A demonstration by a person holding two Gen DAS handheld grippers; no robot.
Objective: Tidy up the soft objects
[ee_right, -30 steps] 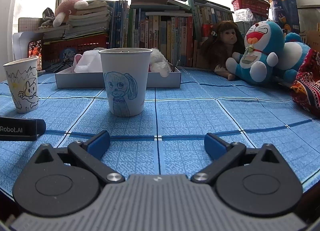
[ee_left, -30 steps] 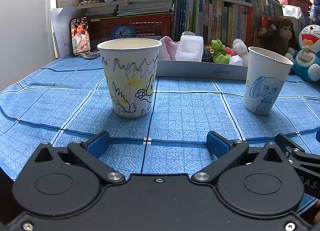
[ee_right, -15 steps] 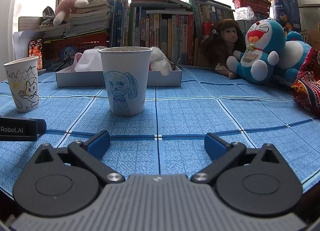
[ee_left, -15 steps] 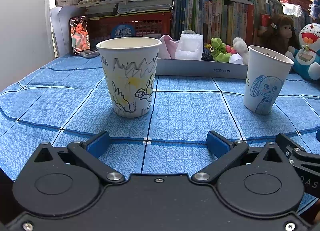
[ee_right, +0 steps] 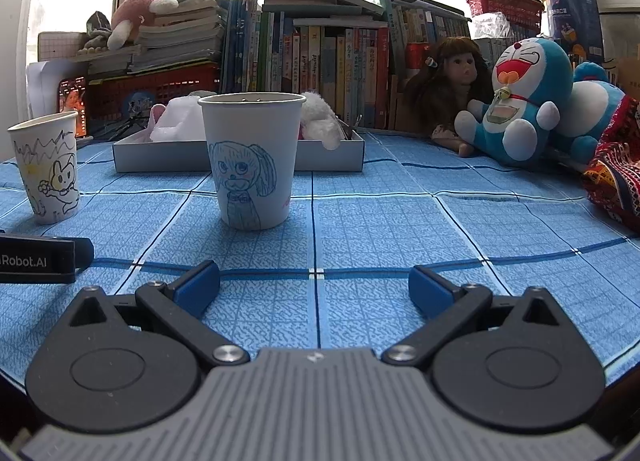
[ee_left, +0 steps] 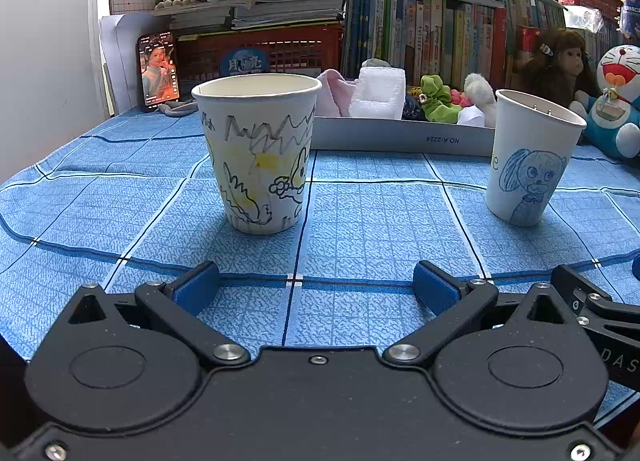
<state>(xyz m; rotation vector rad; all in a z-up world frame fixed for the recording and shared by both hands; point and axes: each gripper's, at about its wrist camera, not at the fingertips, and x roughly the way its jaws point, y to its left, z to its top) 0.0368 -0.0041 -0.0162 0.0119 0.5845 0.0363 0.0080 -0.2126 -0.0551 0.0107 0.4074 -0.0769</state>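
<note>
A shallow grey tray at the back of the blue cloth holds soft items: a pink cloth, a white foam block, a green plush and a white fluffy piece. The tray also shows in the right wrist view. A paper cup with a yellow drawing stands ahead of my left gripper, which is open and empty. A paper cup with a blue drawing stands ahead of my right gripper, also open and empty.
A Doraemon plush and a doll sit at the back right, a red patterned fabric at the right edge. Books, a red crate and a phone line the back.
Both grippers have stayed low over the cloth and open; the views have shifted only slightly, with the cups and tray unmoved.
</note>
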